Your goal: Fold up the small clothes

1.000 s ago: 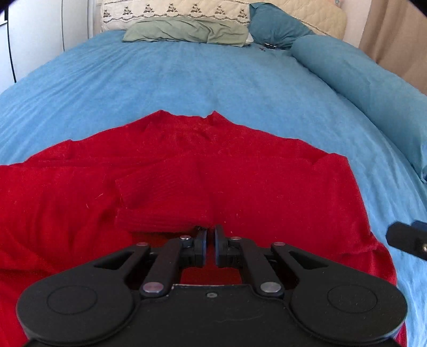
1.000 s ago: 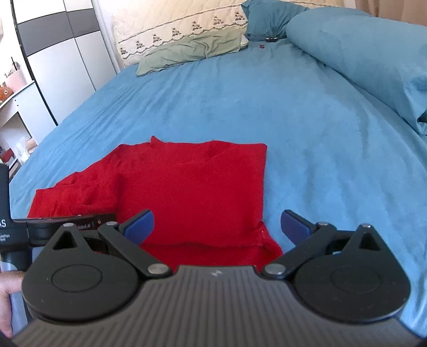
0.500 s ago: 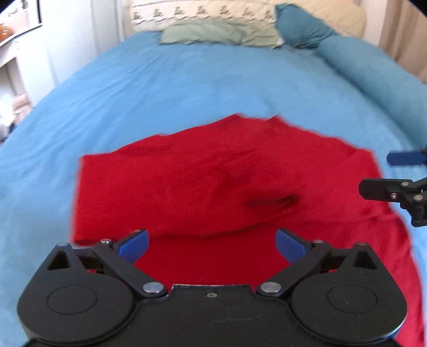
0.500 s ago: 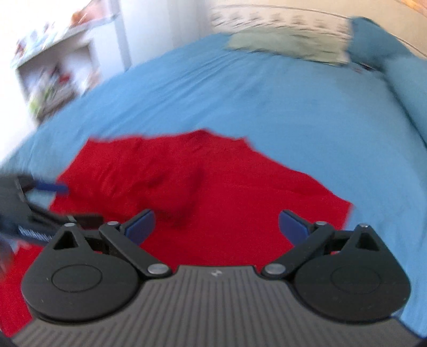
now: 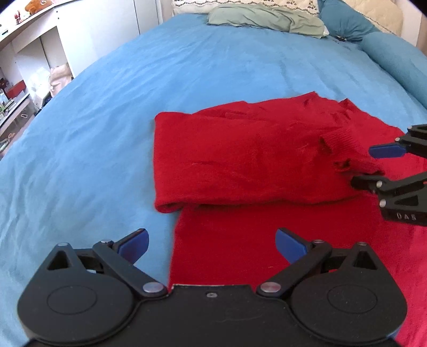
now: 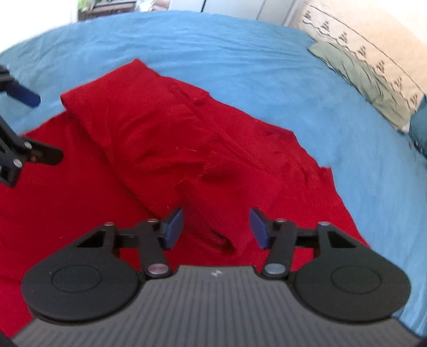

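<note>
A red knit sweater [image 5: 240, 165] lies on the blue bed [image 5: 106, 120], with one sleeve folded across its body. The ribbed cuff [image 5: 344, 141] of that sleeve lies near the right gripper. My left gripper [image 5: 210, 244] is open and empty, above the sweater's near left edge. My right gripper [image 6: 216, 227] is open, its fingers on either side of the ribbed cuff [image 6: 202, 211], not closed on it. The right gripper also shows at the right of the left wrist view [image 5: 373, 165], and the left gripper at the left of the right wrist view [image 6: 32, 128].
A green pillow [image 5: 267, 21] and a patterned cream pillow [image 6: 360, 48] lie at the head of the bed. A blue bolster [image 5: 395, 58] runs along the far side. White shelves and drawers [image 5: 32, 61] stand beside the bed on the left.
The left gripper opened and let go of the sleeve, then drew back to the left. The right gripper swung round to the folded sleeve's cuff and its jaws narrowed.
</note>
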